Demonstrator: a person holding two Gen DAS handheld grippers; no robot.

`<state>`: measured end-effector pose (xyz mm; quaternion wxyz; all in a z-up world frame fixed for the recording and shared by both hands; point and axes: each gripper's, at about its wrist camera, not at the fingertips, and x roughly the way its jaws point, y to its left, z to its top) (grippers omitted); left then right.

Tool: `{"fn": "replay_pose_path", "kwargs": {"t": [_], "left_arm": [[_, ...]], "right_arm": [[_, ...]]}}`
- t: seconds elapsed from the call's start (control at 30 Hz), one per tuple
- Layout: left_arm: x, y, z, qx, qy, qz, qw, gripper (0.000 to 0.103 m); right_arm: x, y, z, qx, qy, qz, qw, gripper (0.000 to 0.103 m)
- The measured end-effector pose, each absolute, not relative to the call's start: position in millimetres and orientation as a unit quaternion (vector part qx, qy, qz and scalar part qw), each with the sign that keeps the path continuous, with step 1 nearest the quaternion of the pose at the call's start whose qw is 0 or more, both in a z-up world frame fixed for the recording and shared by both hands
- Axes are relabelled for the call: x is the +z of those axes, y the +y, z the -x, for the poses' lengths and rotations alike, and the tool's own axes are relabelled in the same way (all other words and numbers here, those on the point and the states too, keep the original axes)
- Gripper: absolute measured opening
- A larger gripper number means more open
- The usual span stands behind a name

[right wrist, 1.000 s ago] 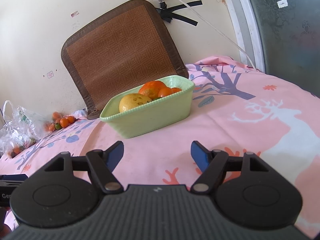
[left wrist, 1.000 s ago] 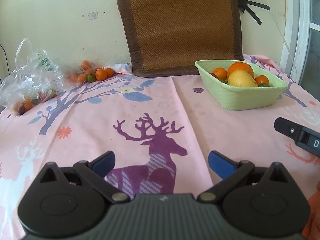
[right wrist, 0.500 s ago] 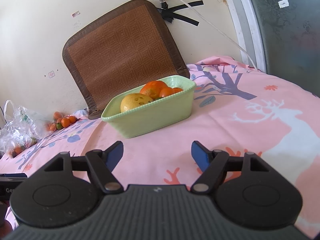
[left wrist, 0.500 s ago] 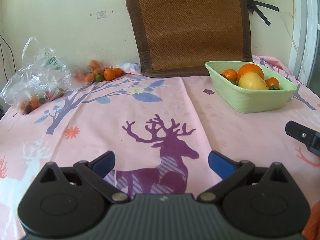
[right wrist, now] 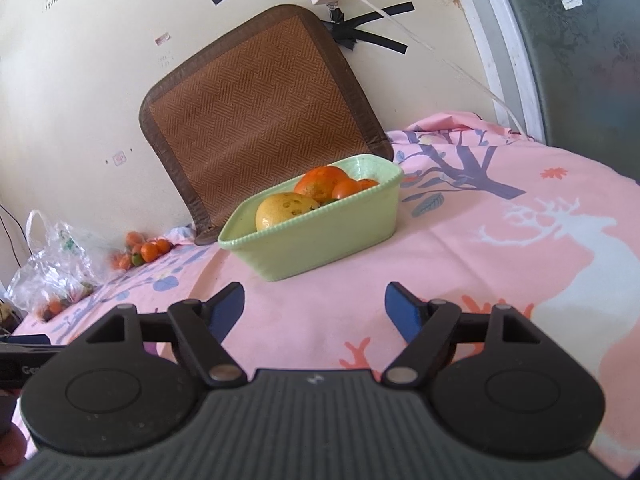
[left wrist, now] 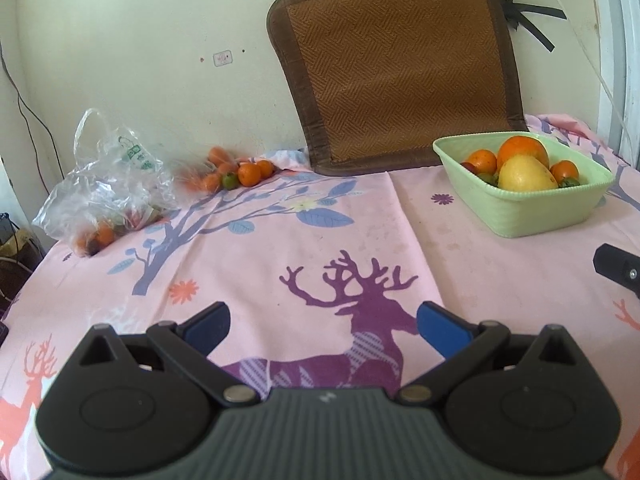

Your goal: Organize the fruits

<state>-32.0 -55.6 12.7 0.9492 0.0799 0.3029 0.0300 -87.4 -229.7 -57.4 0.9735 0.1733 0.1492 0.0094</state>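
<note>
A light green bowl (left wrist: 532,216) stands at the right of the table, holding oranges (left wrist: 522,149) and a yellow fruit (left wrist: 524,173); it also shows in the right wrist view (right wrist: 320,240). A pile of small oranges (left wrist: 236,172) with one green fruit lies at the back by the wall, also seen in the right wrist view (right wrist: 144,254). A clear plastic bag (left wrist: 104,196) with more fruit sits at the far left. My left gripper (left wrist: 322,326) is open and empty over the deer print. My right gripper (right wrist: 314,308) is open and empty, short of the bowl.
A pink tablecloth (left wrist: 280,240) with deer and tree prints covers the table. A brown woven mat (left wrist: 400,64) leans on the wall behind the bowl. The right gripper's edge (left wrist: 618,270) shows at the left view's right side. A window frame (right wrist: 504,40) is at the right.
The left gripper has turned left and pulled back slightly, so the bowl and bag shifted right in its view. The right gripper barely moved. Both stay open.
</note>
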Motion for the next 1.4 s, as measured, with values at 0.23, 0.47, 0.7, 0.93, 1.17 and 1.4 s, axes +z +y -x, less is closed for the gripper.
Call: {"fn": "replay_pose_path", "kwargs": {"t": [0.23,0.47,0.7,0.93,1.17,1.4], "left_arm": [[17,-67,36,0.017,0.299,-0.094,0.949,0.103],[17,-70,37,-0.001,0.302,-0.086,0.949,0.103],[15,-69,37,-0.011,0.304,-0.08,0.949,0.103],[14,-66,36,-0.015,0.305,-0.072,0.949,0.103],[12,-65,35,-0.018,0.312,-0.065,0.948,0.103],[11,-67,36,-0.019,0.31,-0.073,0.948,0.103]], "right_arm": [[-59,-244,86,0.023,0.151,-0.216,0.964,0.081],[-62,-255,86,0.032,0.153,-0.25,0.956,0.081],[-64,-260,85,0.034,0.155,-0.268,0.95,0.082],[-64,-261,84,0.036,0.157,-0.271,0.949,0.082],[-64,-260,83,0.036,0.159,-0.271,0.949,0.082],[-64,-261,84,0.036,0.158,-0.273,0.948,0.082]]}}
